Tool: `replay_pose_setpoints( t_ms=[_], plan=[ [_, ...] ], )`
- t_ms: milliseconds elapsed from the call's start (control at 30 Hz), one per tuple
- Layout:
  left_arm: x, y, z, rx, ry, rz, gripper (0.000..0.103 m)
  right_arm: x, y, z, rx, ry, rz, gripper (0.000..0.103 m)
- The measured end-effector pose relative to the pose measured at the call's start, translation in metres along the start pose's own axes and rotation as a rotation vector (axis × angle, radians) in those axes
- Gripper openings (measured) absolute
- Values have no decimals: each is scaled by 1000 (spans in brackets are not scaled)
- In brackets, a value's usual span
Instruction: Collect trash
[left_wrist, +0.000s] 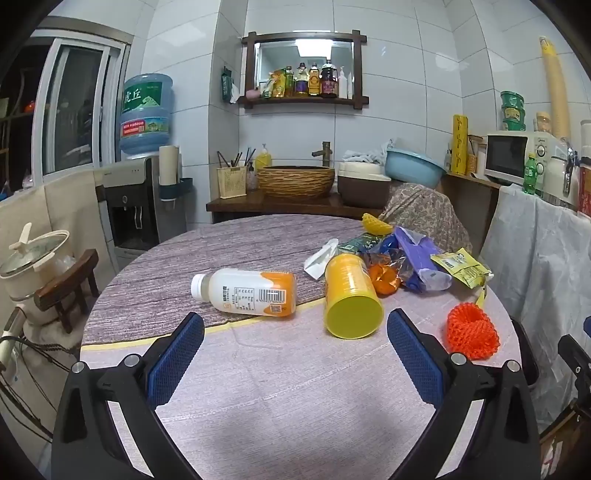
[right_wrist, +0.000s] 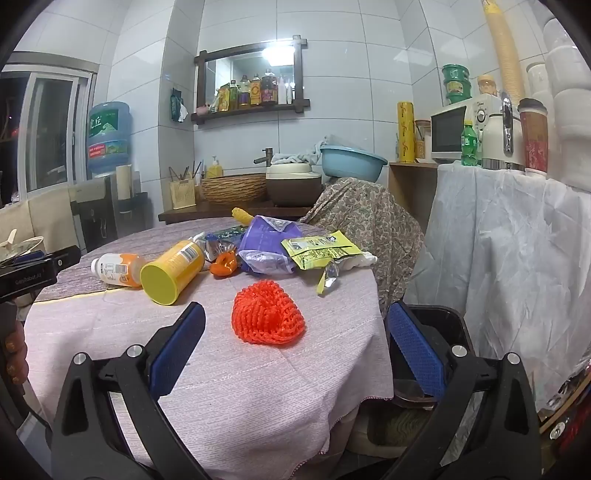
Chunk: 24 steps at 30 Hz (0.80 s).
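Trash lies on a round table (left_wrist: 258, 387). A white and orange bottle (left_wrist: 245, 291) lies on its side, next to a toppled yellow can (left_wrist: 351, 295). Behind them is a heap of wrappers: purple bag (left_wrist: 417, 254), yellow-green packet (left_wrist: 463, 267), orange peel (left_wrist: 384, 278). An orange foam net (left_wrist: 471, 330) lies at the right. My left gripper (left_wrist: 295, 332) is open, just short of the bottle and can. My right gripper (right_wrist: 295, 328) is open, with the orange net (right_wrist: 267, 317) just ahead of its fingers. The can (right_wrist: 171, 271), bottle (right_wrist: 116, 271) and purple bag (right_wrist: 266, 243) lie beyond.
A black bin (right_wrist: 436, 332) stands below the table's right edge. A chair draped in patterned cloth (right_wrist: 364, 221) stands behind the table. A white-covered counter (right_wrist: 498, 229) with a microwave (right_wrist: 456, 129) is at the right. A water dispenser (left_wrist: 136, 199) and a wooden chair (left_wrist: 70, 284) are at the left.
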<state>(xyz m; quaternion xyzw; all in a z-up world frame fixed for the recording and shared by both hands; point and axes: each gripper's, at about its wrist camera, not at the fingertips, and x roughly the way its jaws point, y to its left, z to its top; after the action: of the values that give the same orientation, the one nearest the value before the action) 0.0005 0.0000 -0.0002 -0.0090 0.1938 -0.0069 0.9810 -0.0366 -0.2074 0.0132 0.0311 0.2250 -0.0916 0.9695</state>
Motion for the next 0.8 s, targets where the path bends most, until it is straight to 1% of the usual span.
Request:
replay_pose_setpoints(
  t_ms=[133,167,300,367,400,567,600,800],
  plan=[
    [-1,-2,-1,12,17,-5,98,-1,2,1,-3,3,3,98],
    [-3,-2,-2,13,6,-1,98,-2,3,2,-4,3,3,98],
    [-6,7,3,6,13,-8,98,0,2,2,6,4,1,98],
    [-7,5,2,10,14,-6,98,-5,3,4,6,2,1,98],
    [-2,9,2,9,16,-5,98,-5,3,4,7,4,1,98],
    [1,0,1,16,23,8,98,-5,5,11,9,5,2,98],
    [1,1,1,16,23,8,98,-1,3,5,10,6,2,98],
    [2,1,0,14,22,8,98,0,2,5,8,7,3,98]
  ],
)
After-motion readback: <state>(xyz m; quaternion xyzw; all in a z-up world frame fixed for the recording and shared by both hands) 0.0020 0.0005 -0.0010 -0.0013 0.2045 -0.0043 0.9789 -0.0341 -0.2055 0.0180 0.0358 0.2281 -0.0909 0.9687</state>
